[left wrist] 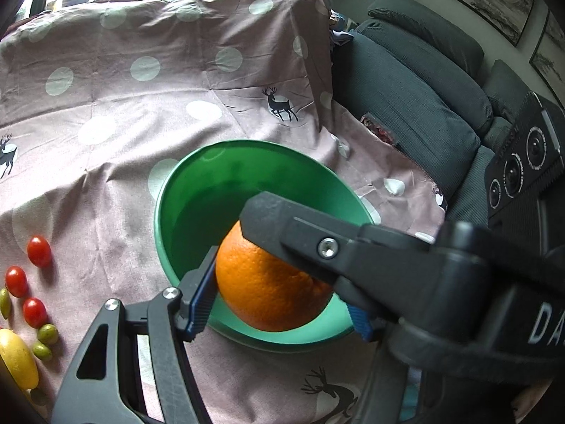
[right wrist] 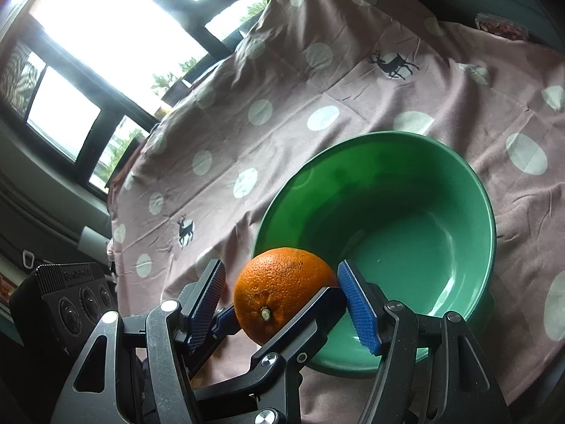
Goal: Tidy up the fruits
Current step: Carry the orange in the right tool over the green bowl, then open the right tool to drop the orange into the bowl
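- The left gripper [left wrist: 280, 309] has its fingers [left wrist: 199, 304] partly open and closed on the orange [left wrist: 268, 282], with the blue pads pressed to opposite sides.
- The right gripper [right wrist: 282, 304] straddles the same orange. Its fingers [right wrist: 358, 312] stand a little wider. One pad lies just beside the peel and the other stands clear of it, so I judge it is not gripping.
- The orange hangs over the near rim of the bowl [left wrist: 219, 183], above the inside, and has not been set down.
- The bowl is green and has nothing in it.
- The step in hand is probably placing the orange. Next, it needs lowering to the bowl's floor. Then the left fingers must open and both grippers must back out without knocking the rim.
- Left of the bowl lie tomatoes [left wrist: 39, 251], olives [left wrist: 47, 334] and a lemon [left wrist: 17, 360], all unsorted.
- A pink cloth [left wrist: 141, 113] with dots and deer lies under the bowl and rises behind it. What it covers is hidden.
- A grey sofa [left wrist: 416, 81] stands right of the bowl, and a bright window [right wrist: 116, 24] lies beyond it.
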